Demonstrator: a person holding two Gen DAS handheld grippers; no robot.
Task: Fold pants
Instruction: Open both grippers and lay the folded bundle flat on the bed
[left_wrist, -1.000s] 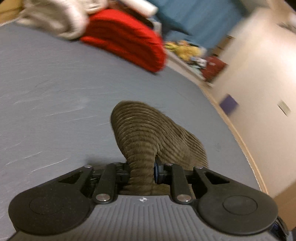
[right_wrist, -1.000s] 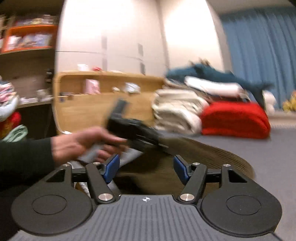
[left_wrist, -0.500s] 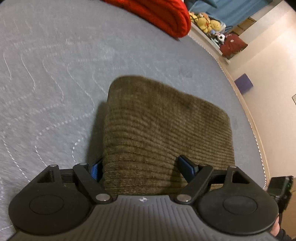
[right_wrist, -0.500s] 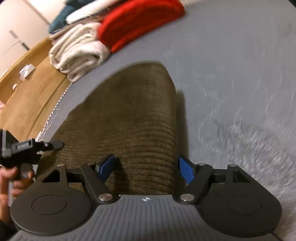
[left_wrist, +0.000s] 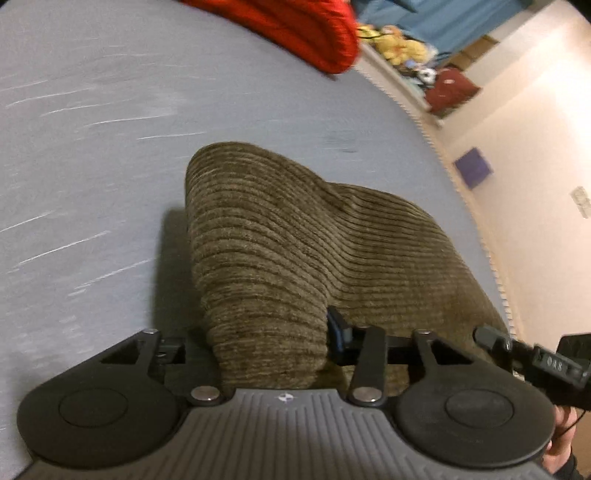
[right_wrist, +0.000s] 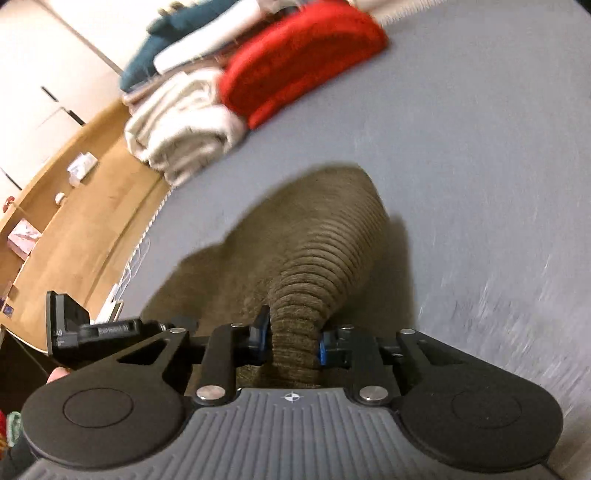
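left gripper (left_wrist: 271, 339): jaws closing, a bunched edge of the olive corduroy pants (left_wrist: 295, 258) between them, right pad against the fabric, left pad hidden behind it. ahead of the jaws the pants lie in a folded mound on the grey bed cover (left_wrist: 92, 147), spreading off to the right. red folded blanket (left_wrist: 295, 33) well ahead, at the cover's far edge. right gripper (right_wrist: 291, 341): jaws closing and narrow, both blue pads pressing a gathered ridge of the same pants (right_wrist: 314, 258). the cloth fans out ahead and left of the jaws. cream folded pile (right_wrist: 181, 129) and red blanket far ahead-left. the other gripper's body shows at left.
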